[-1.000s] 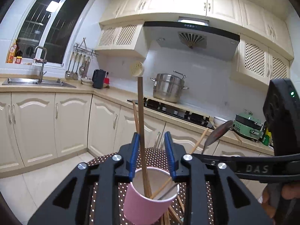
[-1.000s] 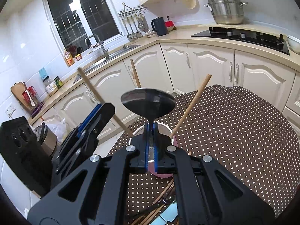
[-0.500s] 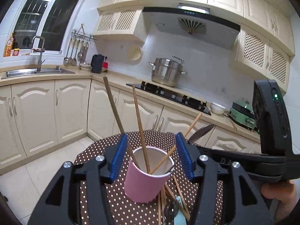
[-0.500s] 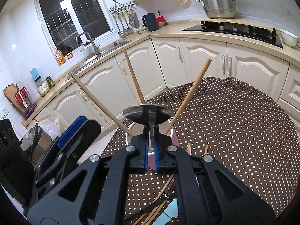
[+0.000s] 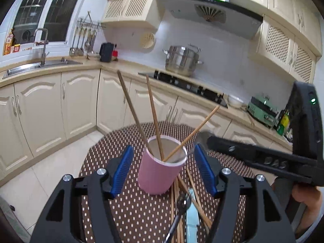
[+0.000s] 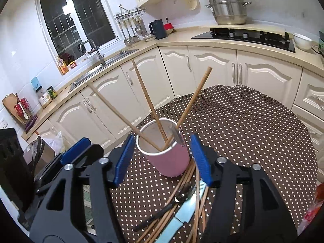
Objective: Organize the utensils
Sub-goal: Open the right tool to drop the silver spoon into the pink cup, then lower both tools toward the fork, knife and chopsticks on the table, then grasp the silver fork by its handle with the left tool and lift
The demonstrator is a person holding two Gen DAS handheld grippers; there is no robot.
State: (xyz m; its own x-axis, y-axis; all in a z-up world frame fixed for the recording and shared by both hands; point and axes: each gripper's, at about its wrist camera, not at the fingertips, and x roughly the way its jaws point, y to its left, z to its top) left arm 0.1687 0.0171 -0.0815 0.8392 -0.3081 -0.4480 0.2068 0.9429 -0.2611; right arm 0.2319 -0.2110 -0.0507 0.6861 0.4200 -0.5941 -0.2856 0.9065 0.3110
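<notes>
The pink cup [image 6: 167, 158] stands on the dotted table [image 6: 253, 133], near its edge toward the kitchen cabinets. Three chopsticks [image 6: 148, 103] lean out of the cup, and a metal spoon [image 6: 176, 136] rests inside against its rim. Just beside the cup, on the near side, lies a loose pile: more chopsticks [image 6: 182, 184], a second spoon [image 6: 183, 193] and a pale blue knife [image 6: 182, 212].

The right gripper [image 6: 163, 160] sits around the cup with its jaws wide apart, holding nothing. The left gripper [image 5: 162, 172] also frames the cup, jaws apart and empty.

The step in hand looks like the pause between items: one piece is in the cup, the pile is not yet cleared. The next move calls for dropping a gripper to the pile, pinching one thin piece cleanly, and standing it in the cup without tipping it.
</notes>
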